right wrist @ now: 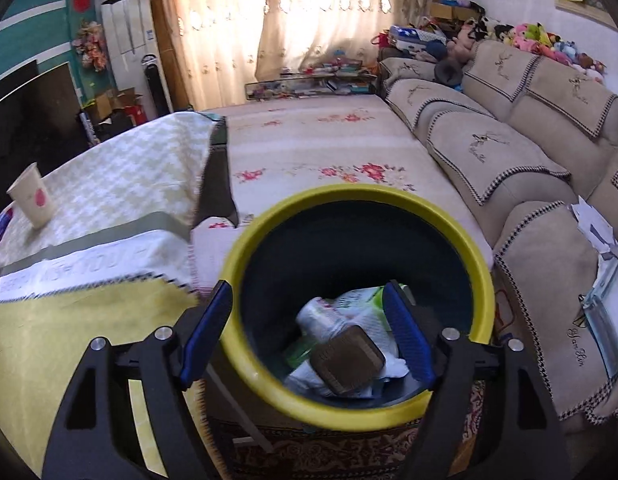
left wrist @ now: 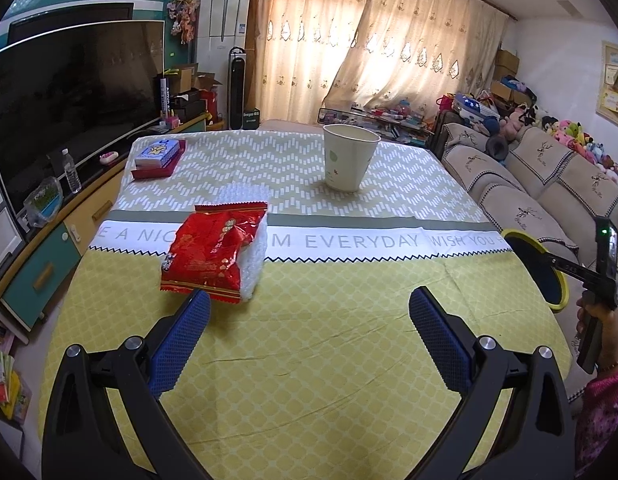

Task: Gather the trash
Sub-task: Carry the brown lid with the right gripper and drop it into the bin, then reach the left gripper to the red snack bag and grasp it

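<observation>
Covering the table, patterned tablecloth (left wrist: 309, 320), yellow-rimmed bin (right wrist: 357, 196) beside it holding a brown item (right wrist: 347, 364) and white wrappers, right gripper (right wrist: 309, 320) angled down over bin, jaws apart, empty, left gripper (left wrist: 309, 312) wide open over cloth, red snack bag (left wrist: 213, 248) near its left finger, paper cup (left wrist: 349, 156) upright farther back.

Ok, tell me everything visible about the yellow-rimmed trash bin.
The trash bin is round, with a thick glossy yellow rim and a dark inner wall, plastic by the look. It stands upright on the floor beside the table, near the sofa. Inside lie crumpled white wrappers and a brown ridged square item. The right gripper hangs open above its mouth, holding nothing. The left wrist view shows only its rim past the table edge.
</observation>
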Motion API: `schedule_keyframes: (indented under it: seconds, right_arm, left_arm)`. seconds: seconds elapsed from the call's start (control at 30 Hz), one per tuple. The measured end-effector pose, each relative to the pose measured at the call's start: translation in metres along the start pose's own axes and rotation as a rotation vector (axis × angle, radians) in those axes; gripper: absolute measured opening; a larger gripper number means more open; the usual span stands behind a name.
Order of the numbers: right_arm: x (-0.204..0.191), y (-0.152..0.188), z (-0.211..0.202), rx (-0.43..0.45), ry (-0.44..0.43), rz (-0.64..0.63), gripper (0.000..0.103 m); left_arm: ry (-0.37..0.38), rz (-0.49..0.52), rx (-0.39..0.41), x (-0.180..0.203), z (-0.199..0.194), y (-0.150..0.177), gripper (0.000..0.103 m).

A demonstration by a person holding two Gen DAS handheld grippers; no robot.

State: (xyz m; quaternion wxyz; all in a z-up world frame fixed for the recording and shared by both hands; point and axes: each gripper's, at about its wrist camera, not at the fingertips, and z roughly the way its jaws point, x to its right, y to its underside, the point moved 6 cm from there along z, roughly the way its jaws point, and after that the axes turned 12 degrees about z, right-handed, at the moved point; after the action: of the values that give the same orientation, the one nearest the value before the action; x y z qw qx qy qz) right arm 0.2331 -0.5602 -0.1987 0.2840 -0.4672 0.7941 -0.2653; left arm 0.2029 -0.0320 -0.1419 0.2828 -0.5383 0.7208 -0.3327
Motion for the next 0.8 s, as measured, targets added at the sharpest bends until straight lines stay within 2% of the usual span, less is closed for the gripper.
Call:
schedule_keyframes:
  seconds: [0.23,0.43,0.6,0.77,0.8]
  right_arm:
    - [-0.038,0.013,-0.032,0.039,-0.116,-0.006,0.074]
    - [-0.090,0.021,-0.062,0.084,-0.240,-0.057,0.076]
    - [-0.119,0.034,-0.066,0.095,-0.272,-0.117,0.076]
    - [-0.127,0.044,-0.054,0.060,-0.282,-0.129,0.076]
    - [-0.128,0.046,-0.052,0.052,-0.281,-0.131,0.076]
  left_arm:
    - [-0.049,-0.006,0.001,-0.019,0.000,-0.001,0.098]
    - [-0.120,0.002,-0.022,-0.049,0.016,-0.007,0.098]
    - [-0.118,-0.004,-0.053,-0.067,0.038,-0.012,0.098]
    - [-0.126,0.005,-0.094,-0.086,0.062,-0.014,0.098]
    - [-0.125,0.003,-0.099,-0.088,0.066,-0.013,0.094]
